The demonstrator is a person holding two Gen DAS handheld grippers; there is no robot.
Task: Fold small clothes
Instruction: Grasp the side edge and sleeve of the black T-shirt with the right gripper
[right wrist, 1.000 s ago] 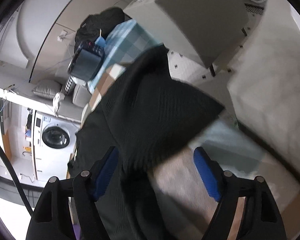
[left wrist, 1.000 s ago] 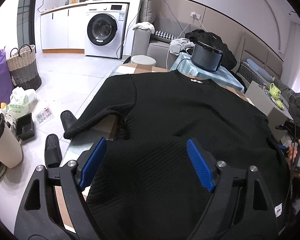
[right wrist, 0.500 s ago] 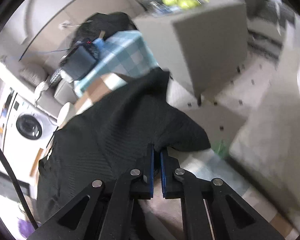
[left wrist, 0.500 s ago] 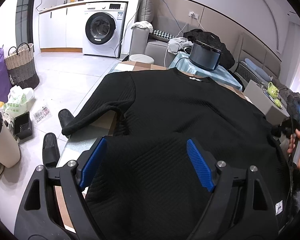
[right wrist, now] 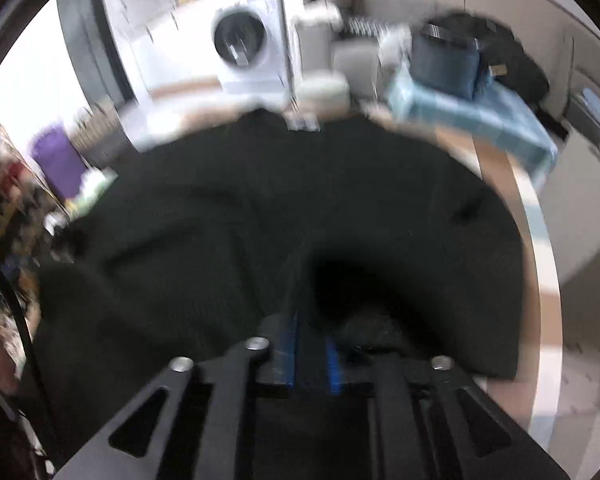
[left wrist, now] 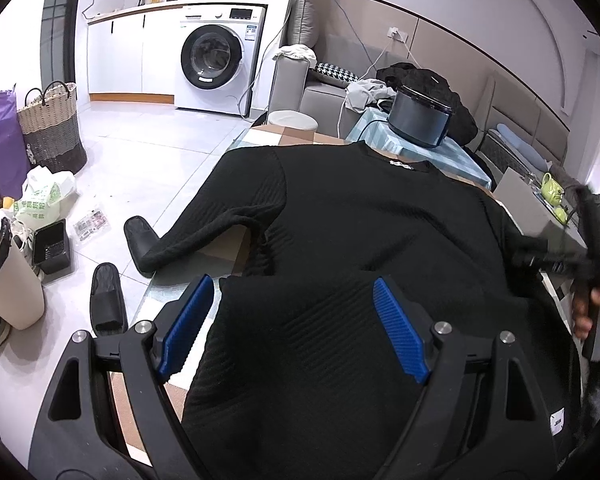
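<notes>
A black ribbed sweater (left wrist: 380, 240) lies spread flat over a table (left wrist: 220, 246), neckline on the side farthest from the camera. The left gripper (left wrist: 292, 326) hovers above the sweater's near hem with its blue fingers wide apart, holding nothing. The right gripper (right wrist: 310, 354), in a blurred view, has its blue fingers pressed together on a bunch of the sweater's cloth, seemingly its right sleeve, lifted toward the body. The pinch looks thin, so the knit may slip free during the carry, and pulling across may drag the whole sweater and wrinkle the flat body, since the left gripper is not pinning it. The sweater's other sleeve (left wrist: 188, 236) hangs past the table edge on the left and could slide further off. Beyond the neckline stands a dark round appliance (left wrist: 420, 120) on a blue checked cloth; further beyond it, a washing machine (left wrist: 216, 68). Left of the sweater, on the floor, lie black slippers (left wrist: 106, 300) and a woven basket (left wrist: 52, 128). Nothing rests on the sweater to block folding.
</notes>
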